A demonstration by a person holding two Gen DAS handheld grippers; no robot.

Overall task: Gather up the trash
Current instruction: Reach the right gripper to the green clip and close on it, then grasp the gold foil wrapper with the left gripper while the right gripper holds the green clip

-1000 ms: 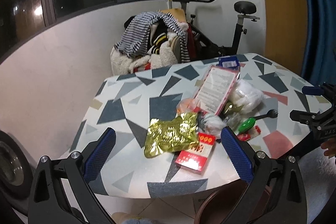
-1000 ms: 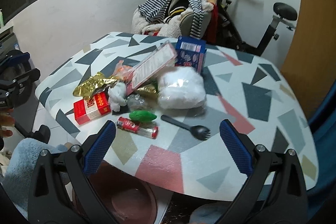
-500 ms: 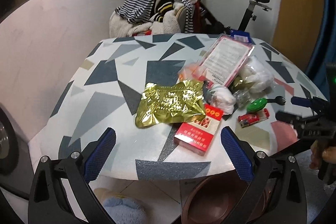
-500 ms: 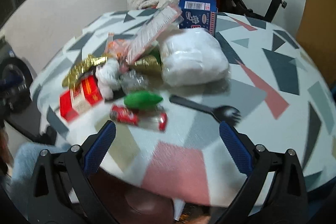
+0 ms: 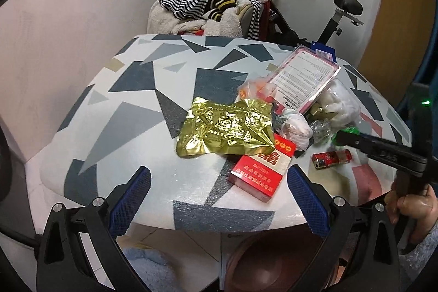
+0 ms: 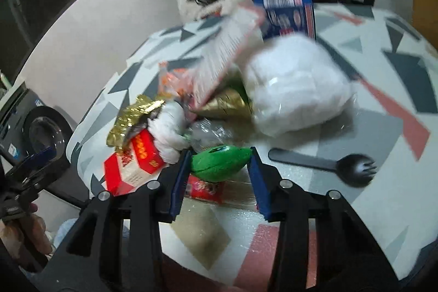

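Note:
Trash lies heaped on a table with a triangle pattern [image 5: 142, 106]. A gold foil bag [image 5: 227, 127] and a red cigarette box [image 5: 262, 168] lie nearest my left gripper [image 5: 219, 199], which is open and empty at the table's near edge. My right gripper [image 6: 219, 155] has its blue pads on both sides of a green wrapper [image 6: 219, 162], narrowed around it. Under it lies a red lighter [image 6: 205, 189]. The right gripper also shows in the left wrist view [image 5: 383, 149].
A white plastic bag [image 6: 295, 92], a black spork [image 6: 328, 164], a blue box [image 6: 284, 10], a pink-edged packet [image 5: 306, 78] and a white tissue wad [image 5: 295, 127] are on the table. A brown bin [image 5: 273, 264] stands under the near edge. A chair with clothes [image 5: 213, 7] stands behind.
My right gripper has moved forward and down to the green wrapper and its jaws have narrowed around it. My left gripper has come closer to the gold bag and red box.

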